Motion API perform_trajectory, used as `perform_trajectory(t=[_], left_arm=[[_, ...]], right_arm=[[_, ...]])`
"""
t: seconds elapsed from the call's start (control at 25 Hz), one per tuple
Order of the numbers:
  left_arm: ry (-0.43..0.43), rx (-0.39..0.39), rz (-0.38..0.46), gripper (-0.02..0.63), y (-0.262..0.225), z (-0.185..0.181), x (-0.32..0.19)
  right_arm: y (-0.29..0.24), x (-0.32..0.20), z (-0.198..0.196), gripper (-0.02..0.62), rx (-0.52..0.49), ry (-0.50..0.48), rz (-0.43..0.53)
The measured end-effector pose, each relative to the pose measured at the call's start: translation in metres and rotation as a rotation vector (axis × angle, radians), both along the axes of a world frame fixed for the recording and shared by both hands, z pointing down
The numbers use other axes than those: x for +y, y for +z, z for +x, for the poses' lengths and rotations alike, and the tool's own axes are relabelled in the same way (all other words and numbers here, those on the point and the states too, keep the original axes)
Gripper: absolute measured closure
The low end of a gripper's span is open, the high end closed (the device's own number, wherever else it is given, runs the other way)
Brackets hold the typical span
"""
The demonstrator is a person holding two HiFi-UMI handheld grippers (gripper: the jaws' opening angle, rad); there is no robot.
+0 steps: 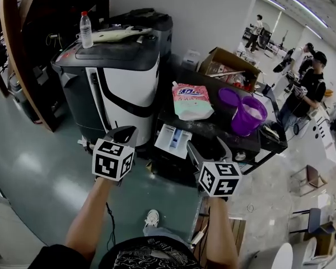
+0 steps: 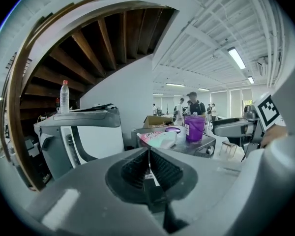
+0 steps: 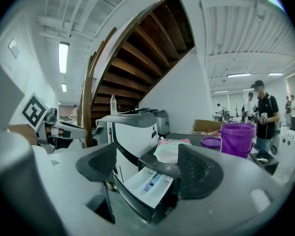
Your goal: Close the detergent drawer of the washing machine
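Observation:
The washing machine (image 1: 252, 143) is a low black unit in front of me. Its white detergent drawer (image 1: 172, 140) is pulled out at the front left corner, with a blue insert showing. In the right gripper view the drawer (image 3: 148, 185) lies just beyond and between my open right gripper (image 3: 148, 168). In the head view the right gripper (image 1: 208, 148) hovers close to the drawer's right side. My left gripper (image 1: 125, 134) is held left of the drawer, apart from it. Its pads (image 2: 157, 167) are pressed together with nothing between them.
On the machine's top lie a detergent pouch (image 1: 190, 101), a purple bucket (image 1: 247, 115) and its lid (image 1: 229, 97). A grey-white appliance (image 1: 120, 77) with a water bottle (image 1: 86, 29) stands to the left. Behind are a cardboard box (image 1: 227, 65) and people (image 1: 308, 91).

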State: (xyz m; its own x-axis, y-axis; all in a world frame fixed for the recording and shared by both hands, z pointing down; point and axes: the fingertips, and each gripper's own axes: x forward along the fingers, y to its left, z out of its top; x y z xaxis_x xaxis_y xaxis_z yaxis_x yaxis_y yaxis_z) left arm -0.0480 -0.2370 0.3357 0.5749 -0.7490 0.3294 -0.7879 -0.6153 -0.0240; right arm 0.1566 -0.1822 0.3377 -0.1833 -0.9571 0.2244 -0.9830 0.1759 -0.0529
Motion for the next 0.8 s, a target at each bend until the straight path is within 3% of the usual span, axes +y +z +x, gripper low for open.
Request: perform_trajectory(t=[0.4,0.8], left_arm=[[0.034,-0.008,-0.010,0.606,0.000,0.025,-0.075],[0.061,-0.020,-0.026,0.606,0.010,0.052,-0.126]], right_arm=[[0.001,-0.079,0.020,0.201,-0.010,0.003,-0.007],[0.011,-0.126,0.046,0.202,-0.021,0.029,-0.023]])
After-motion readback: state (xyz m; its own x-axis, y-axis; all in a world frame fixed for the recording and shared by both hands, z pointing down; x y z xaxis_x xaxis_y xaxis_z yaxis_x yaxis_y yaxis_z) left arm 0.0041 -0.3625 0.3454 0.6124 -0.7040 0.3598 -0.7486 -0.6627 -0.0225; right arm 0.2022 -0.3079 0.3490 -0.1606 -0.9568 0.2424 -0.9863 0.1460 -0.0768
